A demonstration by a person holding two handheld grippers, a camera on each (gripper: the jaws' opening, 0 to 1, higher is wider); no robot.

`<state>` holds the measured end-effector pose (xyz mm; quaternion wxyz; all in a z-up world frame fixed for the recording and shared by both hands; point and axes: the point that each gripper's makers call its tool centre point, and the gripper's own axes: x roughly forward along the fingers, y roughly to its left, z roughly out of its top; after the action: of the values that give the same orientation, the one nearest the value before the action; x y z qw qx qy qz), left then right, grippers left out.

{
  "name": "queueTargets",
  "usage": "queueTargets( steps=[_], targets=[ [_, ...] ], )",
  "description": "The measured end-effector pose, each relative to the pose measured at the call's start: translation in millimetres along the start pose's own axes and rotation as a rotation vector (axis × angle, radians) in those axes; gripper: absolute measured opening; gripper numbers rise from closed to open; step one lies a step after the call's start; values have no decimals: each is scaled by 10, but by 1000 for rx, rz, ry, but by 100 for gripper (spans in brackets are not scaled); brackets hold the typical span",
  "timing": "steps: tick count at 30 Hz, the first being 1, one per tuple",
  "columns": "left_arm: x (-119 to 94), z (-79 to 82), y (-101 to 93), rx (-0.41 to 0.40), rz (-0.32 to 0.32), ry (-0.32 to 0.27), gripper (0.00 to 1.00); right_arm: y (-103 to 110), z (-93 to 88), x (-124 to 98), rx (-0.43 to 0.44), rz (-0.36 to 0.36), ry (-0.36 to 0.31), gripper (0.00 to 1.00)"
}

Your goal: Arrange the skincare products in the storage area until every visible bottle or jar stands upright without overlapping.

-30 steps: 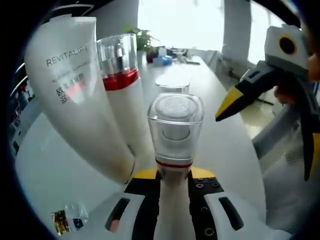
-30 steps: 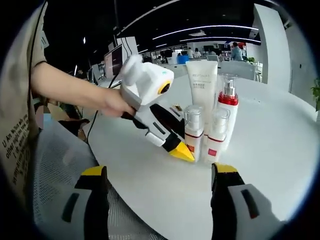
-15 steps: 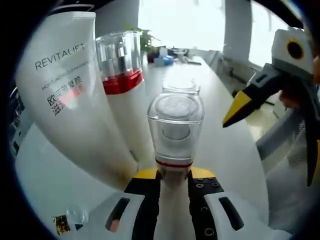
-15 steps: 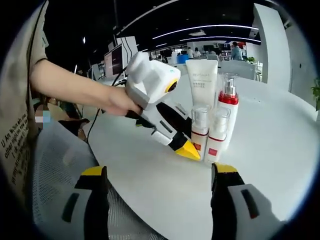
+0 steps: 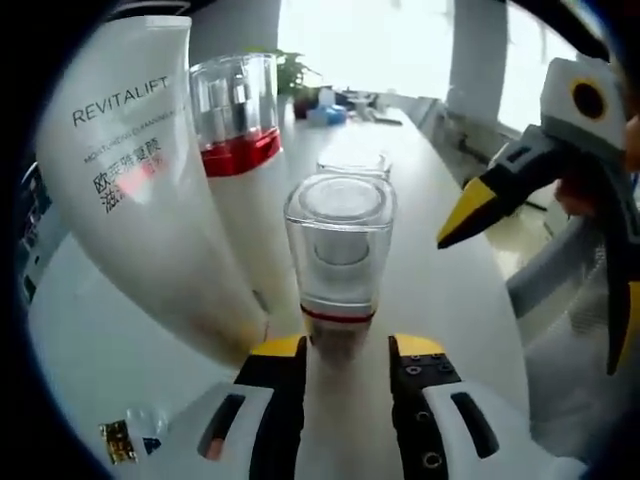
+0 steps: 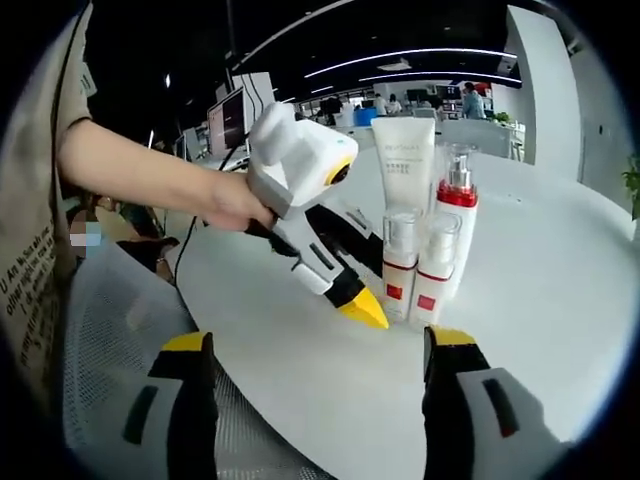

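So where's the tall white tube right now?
In the right gripper view the tube stands at the back of the cluster, behind the small bottles, beside the red-collared pump bottle.

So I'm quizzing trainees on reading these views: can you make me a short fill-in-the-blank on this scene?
1. The tall tube reads ____ in capital letters.
2. The pump bottle wears a ____ collar under its clear cap.
3. The small bottle between the left claw's jaws has a ____ cap.
4. The right claw holds ____, its jaws wide apart.

Missing words: REVITALIFT; red; clear; nothing
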<state>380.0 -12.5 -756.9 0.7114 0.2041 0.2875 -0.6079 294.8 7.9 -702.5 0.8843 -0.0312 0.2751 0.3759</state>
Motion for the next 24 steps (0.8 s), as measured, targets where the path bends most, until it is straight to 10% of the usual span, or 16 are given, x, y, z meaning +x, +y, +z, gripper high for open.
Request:
queueTargets(
  steps=[24],
  targets=[
    [-484, -122, -181, -123, 79, -19, 54, -45, 32, -53, 25, -12, -19, 90]
  ],
)
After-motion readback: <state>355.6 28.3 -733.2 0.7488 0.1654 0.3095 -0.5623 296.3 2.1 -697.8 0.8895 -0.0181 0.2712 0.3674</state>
